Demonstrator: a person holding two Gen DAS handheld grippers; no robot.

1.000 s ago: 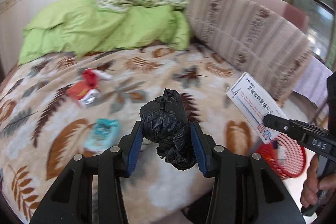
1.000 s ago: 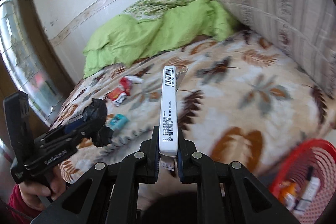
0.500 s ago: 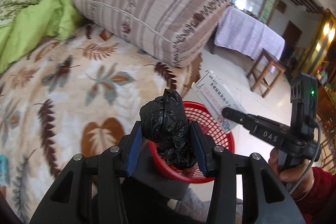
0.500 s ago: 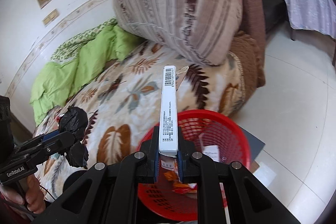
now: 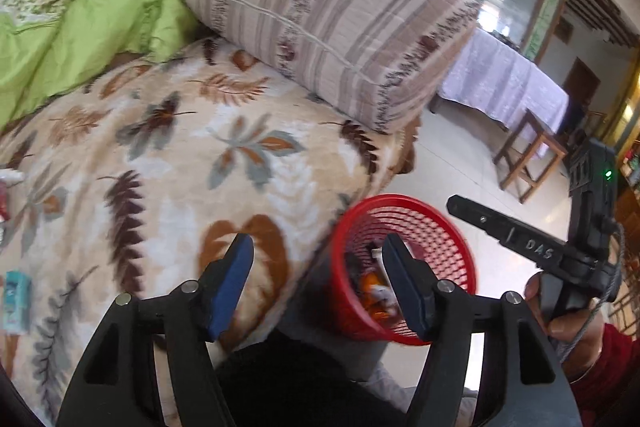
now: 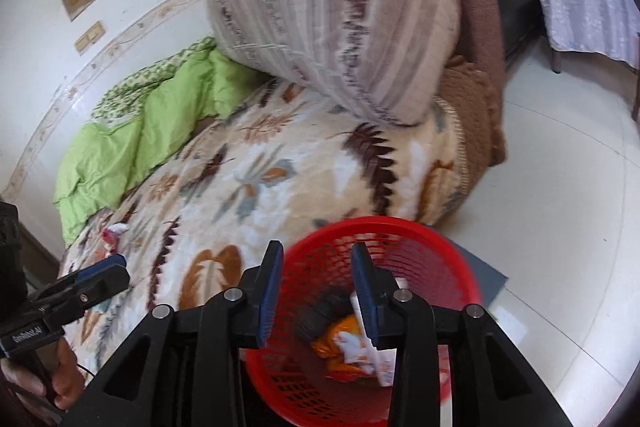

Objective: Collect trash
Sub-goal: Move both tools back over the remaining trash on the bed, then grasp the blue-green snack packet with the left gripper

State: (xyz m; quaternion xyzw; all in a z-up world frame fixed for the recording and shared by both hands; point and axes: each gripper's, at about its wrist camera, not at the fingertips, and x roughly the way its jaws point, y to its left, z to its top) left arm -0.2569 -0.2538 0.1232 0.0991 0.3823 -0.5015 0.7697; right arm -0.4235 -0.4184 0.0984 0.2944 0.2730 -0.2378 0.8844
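Observation:
A red mesh basket (image 5: 434, 223) stands on the floor by the bed's corner; in the right wrist view (image 6: 420, 251) it holds a black bag (image 6: 320, 311), an orange wrapper (image 6: 338, 335) and a white box (image 6: 362, 311). My left gripper (image 5: 318, 277) is open and empty, above the bed edge next to the basket. My right gripper (image 6: 316, 291) is open and empty, right over the basket. A teal packet (image 5: 16, 301) and red-and-white wrappers (image 6: 112, 233) lie on the leaf-patterned blanket (image 5: 200, 155).
A large striped cushion (image 5: 328, 11) lies at the bed's far side, a green quilt (image 5: 88, 31) at the back. A wooden stool (image 5: 528, 155) and a cloth-covered table (image 5: 508, 83) stand on the white tiled floor (image 6: 560, 227). A grey mat (image 6: 486, 277) lies under the basket.
Both grippers opened over the basket. The black bag left my left gripper and the white box left my right gripper; both now lie in the basket.

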